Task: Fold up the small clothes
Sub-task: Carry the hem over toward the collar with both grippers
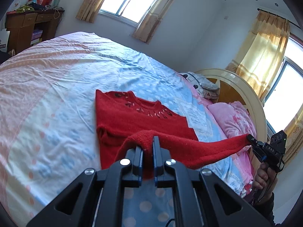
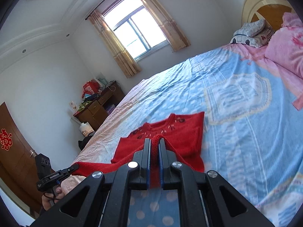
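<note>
A wide bed (image 1: 66, 87) under a blue and pink dotted sheet fills both views and serves as the landmark. At its head stands a cream arched headboard (image 1: 244, 94), with a pink blanket (image 1: 233, 119) and grey patterned pillows (image 1: 202, 83) heaped against it. Beyond the bed's far corner, against the wall, sits a brown wooden desk (image 1: 24, 30) piled with red bags and loose clutter; its open shelf holds a few boxes, too small to make out. Curtained windows (image 1: 130, 0) stand on the walls past the bed, and a brown door (image 2: 13, 151) shows beside the bed's foot end.

Nothing lies on the sheet between the grippers and the red sweater (image 1: 132, 121), which rests collar-away on the bed's near side, its body flat and its near hem edge lifted off the sheet.

The left gripper (image 1: 147, 145) is clenched on a bunched fold of that hem, the knit pinched between its fingers. The right gripper (image 2: 155, 147) is likewise clamped tight on the hem's other end. The red edge stretches taut between the two, above the bed's near edge. A hand (image 1: 263, 177) holds the right tool's handle.
</note>
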A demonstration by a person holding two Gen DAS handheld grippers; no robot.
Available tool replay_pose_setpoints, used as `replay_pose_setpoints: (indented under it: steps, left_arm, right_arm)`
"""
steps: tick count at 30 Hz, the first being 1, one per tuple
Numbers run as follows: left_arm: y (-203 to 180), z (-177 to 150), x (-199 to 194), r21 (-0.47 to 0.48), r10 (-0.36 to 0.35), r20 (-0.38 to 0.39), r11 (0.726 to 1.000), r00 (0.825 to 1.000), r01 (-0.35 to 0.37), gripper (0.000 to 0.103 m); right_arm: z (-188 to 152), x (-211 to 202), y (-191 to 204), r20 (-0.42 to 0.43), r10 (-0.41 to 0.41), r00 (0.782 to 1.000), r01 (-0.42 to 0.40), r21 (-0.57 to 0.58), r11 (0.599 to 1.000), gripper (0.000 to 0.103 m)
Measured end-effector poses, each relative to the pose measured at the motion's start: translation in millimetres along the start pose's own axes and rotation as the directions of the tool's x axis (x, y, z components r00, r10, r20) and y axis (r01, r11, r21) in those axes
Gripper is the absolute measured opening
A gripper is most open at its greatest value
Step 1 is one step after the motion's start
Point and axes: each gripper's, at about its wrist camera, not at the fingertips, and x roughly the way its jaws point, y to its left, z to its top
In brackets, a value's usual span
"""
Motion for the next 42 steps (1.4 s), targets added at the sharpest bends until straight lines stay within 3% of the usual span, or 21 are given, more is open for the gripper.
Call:
replay_pose_setpoints:
  steps: [14, 23, 35, 42]
  left_arm:
    - [27.7, 63.3, 64.6, -0.055, 0.015, 0.007, 0.998, 1.000, -0.015, 0.008]
    - [48.1, 83.4, 103.9, -0.073, 0.040, -0.019, 0.996, 0.999, -0.041, 0.008]
    - [68.8, 95.9, 159.3, -0.074, 0.086, -0.081, 0.993, 0.993, -0.092, 0.008]
    - [91.4, 99.6, 195.3, -0.061, 0.158, -0.120, 0.984, 0.980, -0.166, 0.009]
  right_arm:
    - [50.1, 84.5, -14.6, -0.019, -0.045, 0.999, 0.045, 0.009, 0.999, 0.006]
    - [65.1, 137.2, -36.0, -0.071, -0.101, 0.992, 0.103, 0.027, 0.994, 0.006]
    - [67.2, 214.7, -66.3, -0.172, -0.182, 0.968, 0.191, 0.037, 0.981, 0.006]
    - [72.4, 268.8, -87.9, -0.231, -0.238, 0.943, 0.253, 0.037, 0.967, 0.006]
